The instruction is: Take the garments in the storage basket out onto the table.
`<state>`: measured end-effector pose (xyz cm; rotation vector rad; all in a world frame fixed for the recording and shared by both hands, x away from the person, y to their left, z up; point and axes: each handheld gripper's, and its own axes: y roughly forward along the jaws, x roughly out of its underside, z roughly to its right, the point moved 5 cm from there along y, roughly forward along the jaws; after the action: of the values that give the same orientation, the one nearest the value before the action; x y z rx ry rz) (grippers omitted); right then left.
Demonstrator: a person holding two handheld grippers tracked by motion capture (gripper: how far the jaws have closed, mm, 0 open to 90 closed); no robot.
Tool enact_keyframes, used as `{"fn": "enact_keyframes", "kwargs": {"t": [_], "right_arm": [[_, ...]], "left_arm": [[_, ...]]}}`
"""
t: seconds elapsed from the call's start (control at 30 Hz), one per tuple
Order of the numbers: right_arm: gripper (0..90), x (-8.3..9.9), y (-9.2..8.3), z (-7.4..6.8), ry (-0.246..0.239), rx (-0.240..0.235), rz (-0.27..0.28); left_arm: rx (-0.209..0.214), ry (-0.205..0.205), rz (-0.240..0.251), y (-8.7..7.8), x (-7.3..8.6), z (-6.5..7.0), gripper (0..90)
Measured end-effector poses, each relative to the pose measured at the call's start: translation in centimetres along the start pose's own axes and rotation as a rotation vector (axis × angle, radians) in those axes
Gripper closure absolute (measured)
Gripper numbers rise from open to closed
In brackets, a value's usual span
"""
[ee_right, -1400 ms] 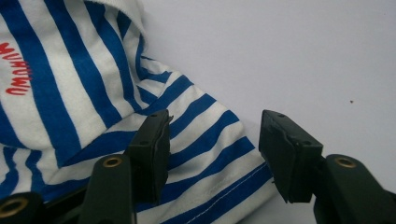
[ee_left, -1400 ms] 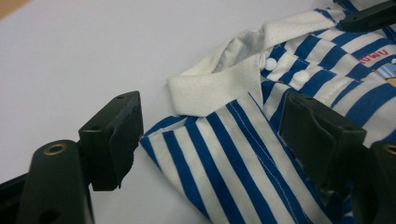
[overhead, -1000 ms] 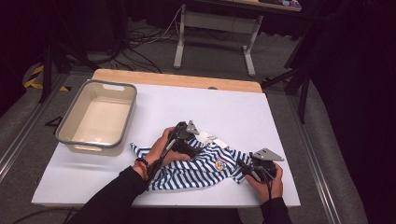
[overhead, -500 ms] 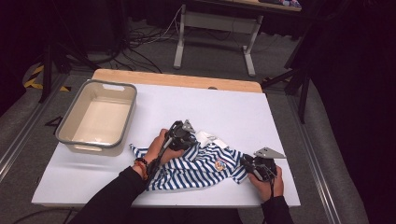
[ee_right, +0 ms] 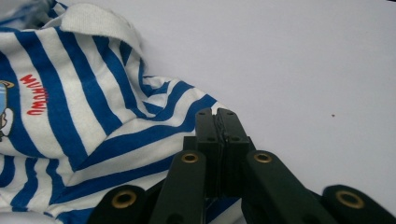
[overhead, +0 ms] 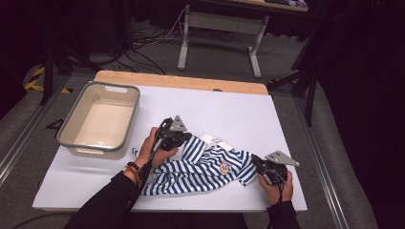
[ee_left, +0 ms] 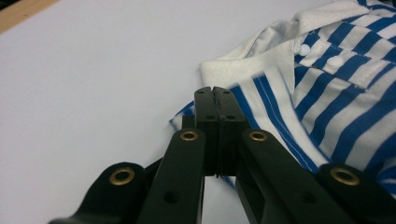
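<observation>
1. My left gripper [overhead: 184, 138] has its jaws closed on an edge of the striped shirt [overhead: 205, 167], pinching a thin fold of cloth near the white collar [ee_left: 243, 65]. The left gripper view shows the black pads pressed together with blue-and-white fabric running out from under them.

2. My right gripper [overhead: 255, 162] has its jaws clamped on the opposite end of the shirt, on a striped edge beside the red lettering [ee_right: 37, 95]. Both pairs of jaws have just been closing, each with cloth between them.

3. The shirt lies crumpled on the white bench [overhead: 286, 119], near my side of it, stretched loosely between my two hands.

4. I judge I hold it at two far-apart points so that lifting and pulling will spread it flat instead of leaving it bunched.

5. The grey tub [overhead: 71, 138] sits well apart to the left, empty as far as I can see; it may be where the shirt is meant to go.
</observation>
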<state>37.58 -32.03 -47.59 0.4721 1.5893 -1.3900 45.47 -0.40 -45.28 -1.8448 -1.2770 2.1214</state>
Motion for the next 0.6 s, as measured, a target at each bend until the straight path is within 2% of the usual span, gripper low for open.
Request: {"fn": "enact_keyframes", "kwargs": {"t": [0.1, 0.2, 0.23, 0.27, 0.33, 0.43, 0.47, 0.53, 0.6], "right_arm": [[89.2, 0.0, 0.0, 0.1, 0.005, 0.0, 0.004], [89.7, 0.0, 0.1, 0.1, 0.007, 0.007, 0.002], [89.6, 0.0, 0.1, 0.1, 0.008, 0.007, 0.001], [89.8, 0.1, 0.1, 0.1, 0.008, 0.002, -0.002], [89.4, 0.2, 0.3, -0.1, 0.001, -0.003, -0.012], [84.7, 0.3, 0.4, -0.2, -0.007, -0.019, -0.017], [82.1, 0.3, 0.4, -0.3, -0.011, -0.021, -0.015], [75.1, 0.2, 0.4, -0.3, -0.003, -0.027, -0.005], [65.7, 0.0, 0.4, -0.4, 0.004, -0.045, 0.009]], "left_arm": [[0.024, -0.01, 0.005, -0.4, 0.2, 0.0, 89.9], [0.043, 0.017, -0.01, 0.1, 0.0, 0.6, 89.7], [0.066, 0.029, -0.013, 0.5, -0.1, 1.0, 88.7], [0.082, 0.049, -0.02, 0.8, -0.2, 1.3, 84.1], [0.084, 0.074, -0.042, 1.7, -0.4, 1.7, 82.6], [0.102, 0.063, -0.06, 2.7, -0.7, 1.9, 76.6], [0.116, 0.053, -0.064, 3.1, -0.8, 1.9, 74.6], [0.118, 0.044, -0.074, 3.7, -1.0, 2.1, 68.4], [0.126, 0.013, -0.085, 4.2, -1.0, 2.3, 56.9]]}}
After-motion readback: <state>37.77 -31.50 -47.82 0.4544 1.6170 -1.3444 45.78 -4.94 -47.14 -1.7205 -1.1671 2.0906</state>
